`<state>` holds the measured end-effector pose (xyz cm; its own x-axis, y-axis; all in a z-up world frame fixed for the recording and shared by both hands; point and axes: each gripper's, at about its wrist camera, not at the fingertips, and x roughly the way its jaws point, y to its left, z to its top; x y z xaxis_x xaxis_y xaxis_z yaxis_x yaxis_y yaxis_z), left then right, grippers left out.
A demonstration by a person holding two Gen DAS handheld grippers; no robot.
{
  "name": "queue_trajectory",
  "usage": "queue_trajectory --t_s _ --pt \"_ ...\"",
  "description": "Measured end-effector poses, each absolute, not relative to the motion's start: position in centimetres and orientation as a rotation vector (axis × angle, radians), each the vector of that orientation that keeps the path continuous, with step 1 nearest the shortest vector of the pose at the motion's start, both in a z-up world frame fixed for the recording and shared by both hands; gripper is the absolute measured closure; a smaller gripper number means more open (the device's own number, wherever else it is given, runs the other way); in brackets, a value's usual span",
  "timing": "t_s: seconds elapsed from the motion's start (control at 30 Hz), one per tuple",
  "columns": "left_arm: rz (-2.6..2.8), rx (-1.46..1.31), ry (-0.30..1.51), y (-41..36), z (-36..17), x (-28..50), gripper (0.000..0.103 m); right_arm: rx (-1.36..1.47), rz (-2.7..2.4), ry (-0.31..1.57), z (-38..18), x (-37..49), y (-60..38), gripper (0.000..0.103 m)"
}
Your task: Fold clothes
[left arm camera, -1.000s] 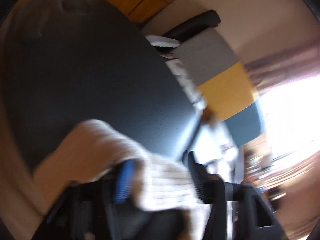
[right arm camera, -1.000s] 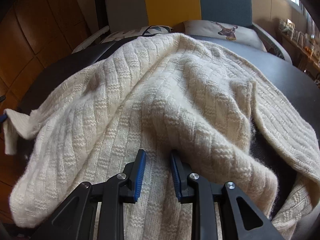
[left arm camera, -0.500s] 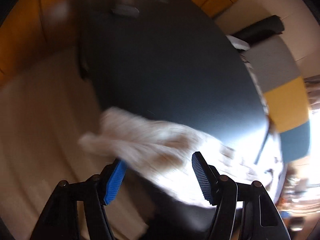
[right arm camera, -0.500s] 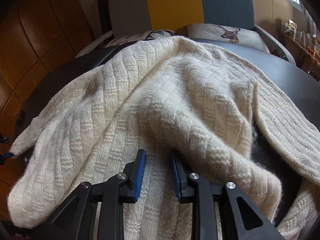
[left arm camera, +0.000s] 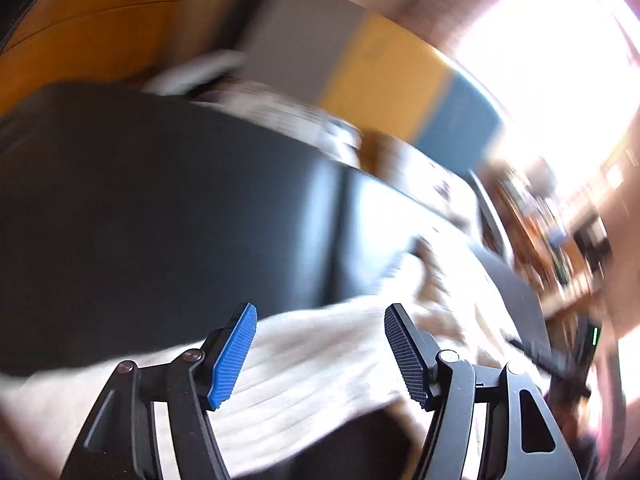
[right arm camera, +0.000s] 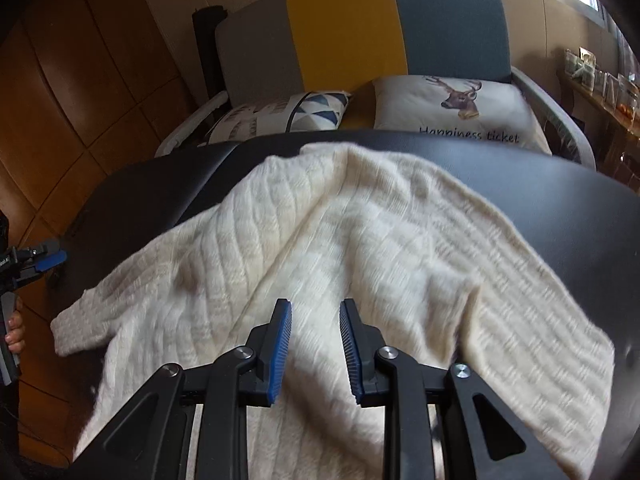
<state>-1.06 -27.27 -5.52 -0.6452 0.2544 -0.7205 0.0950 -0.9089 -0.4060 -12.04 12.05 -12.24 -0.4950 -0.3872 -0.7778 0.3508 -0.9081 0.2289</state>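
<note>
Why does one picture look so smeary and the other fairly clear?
Left wrist view: motion-blurred, window glare washing out the upper right, sweater streaked. Right wrist view: mostly sharp, cushion print readable, fisheye bending the table edge.

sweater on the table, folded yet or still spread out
Not folded: the cream sweater lies rumpled across the dark table, a sleeve end trailing past the table's left edge.

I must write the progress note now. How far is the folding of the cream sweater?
Early stage. Done: the cream sweater lies on the dark table, but rumpled, with no neat fold visible. In hand: the right claw grips a ridge of knit; the left claw is open above a sleeve. Left: flattening, folding sleeves and body.
</note>
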Motion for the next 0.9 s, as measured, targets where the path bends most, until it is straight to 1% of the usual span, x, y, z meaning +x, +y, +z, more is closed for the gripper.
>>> queue_trajectory --t_s 0.1,0.23,0.3,0.4,0.5,0.63,0.7,0.73,0.77,0.8,0.83,0.9 --pt "2.614 -1.305 -0.455 -22.4 -6.0 -5.5 0.035 1.264 -2.413 0.022 -11.3 -16.2 12.1 0.078" --pt "2.527 -1.325 -0.248 -19.3 -6.9 -9.0 0.034 1.296 -2.366 0.174 -11.4 -21.6 10.6 0.078" --pt "2.535 -1.34 -0.181 -18.9 -8.9 -12.6 0.033 1.311 -2.34 0.251 -12.2 -23.9 9.6 0.078" --pt "2.49 -1.354 -0.25 -19.6 -11.7 -16.0 0.031 1.362 -2.298 0.301 -14.0 -27.1 8.4 0.078" --pt "2.427 -1.362 -0.312 -19.4 -13.2 -17.7 0.028 1.427 -2.253 0.345 -16.2 -29.2 7.4 0.078" --pt "2.388 -1.413 -0.27 -18.3 -15.1 -19.1 0.028 1.458 -2.261 0.459 -18.7 -30.6 6.5 0.078" --pt "2.341 -1.448 -0.229 -17.4 -15.5 -18.8 0.028 1.383 -2.289 0.527 -18.9 -30.1 6.1 0.078" --pt "2.359 -1.442 -0.168 -16.7 -15.6 -18.8 0.031 1.356 -2.296 0.586 -19.1 -29.8 5.7 0.078" --pt "2.381 -1.434 -0.11 -16.1 -15.7 -18.7 0.038 1.33 -2.307 0.648 -19.2 -29.3 5.3 0.078" --pt "2.402 -1.428 -0.054 -15.5 -15.9 -18.6 0.082 1.307 -2.314 0.712 -19.3 -28.9 4.9 0.081" --pt "2.421 -1.424 -0.07 -15.4 -15.9 -18.5 0.091 1.294 -2.317 0.774 -19.6 -28.5 4.4 0.093" --pt "2.489 -1.401 -0.122 -15.5 -15.7 -18.1 0.092 1.278 -2.34 0.863 -19.9 -27.9 3.8 0.098"
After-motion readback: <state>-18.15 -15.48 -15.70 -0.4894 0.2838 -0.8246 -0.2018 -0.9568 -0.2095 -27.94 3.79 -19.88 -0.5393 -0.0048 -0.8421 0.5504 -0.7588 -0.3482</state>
